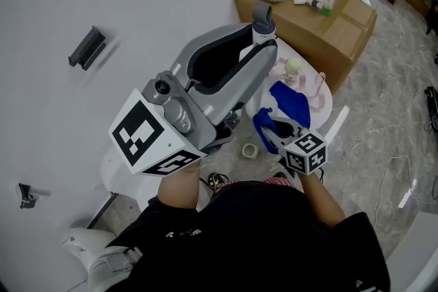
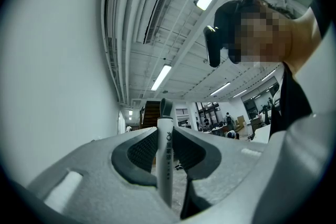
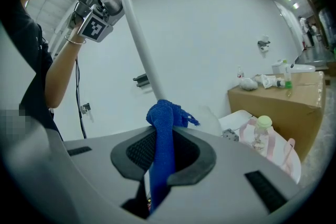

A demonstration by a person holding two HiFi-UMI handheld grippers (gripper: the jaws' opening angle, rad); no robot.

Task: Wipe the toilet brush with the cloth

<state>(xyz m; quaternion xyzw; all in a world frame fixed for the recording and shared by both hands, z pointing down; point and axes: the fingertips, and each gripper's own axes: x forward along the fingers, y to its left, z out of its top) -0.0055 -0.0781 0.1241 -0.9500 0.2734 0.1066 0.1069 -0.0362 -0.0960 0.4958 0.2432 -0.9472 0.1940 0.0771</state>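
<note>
My left gripper [image 1: 263, 46] is raised and shut on the toilet brush's white handle [image 1: 263, 29], just below its grey cap. In the left gripper view the handle [image 2: 165, 155] stands upright between the ribbed pads. The right gripper view shows the white shaft [image 3: 137, 36] slanting down from the left gripper [image 3: 97, 17] to the blue cloth [image 3: 164, 123]. My right gripper [image 3: 163, 141] is shut on that cloth, which wraps against the shaft. In the head view the right gripper [image 1: 272, 130] sits low, with the cloth [image 1: 290, 101] bunched ahead of it. The brush head is hidden.
A cardboard box [image 1: 321, 27] carrying bottles stands at the back right. A white round surface [image 1: 327, 102] holds a pink bag and a small bottle [image 1: 293, 68]. A roll of tape [image 1: 250, 151] lies on the floor. A dark bracket [image 1: 87, 48] is fixed to the white wall.
</note>
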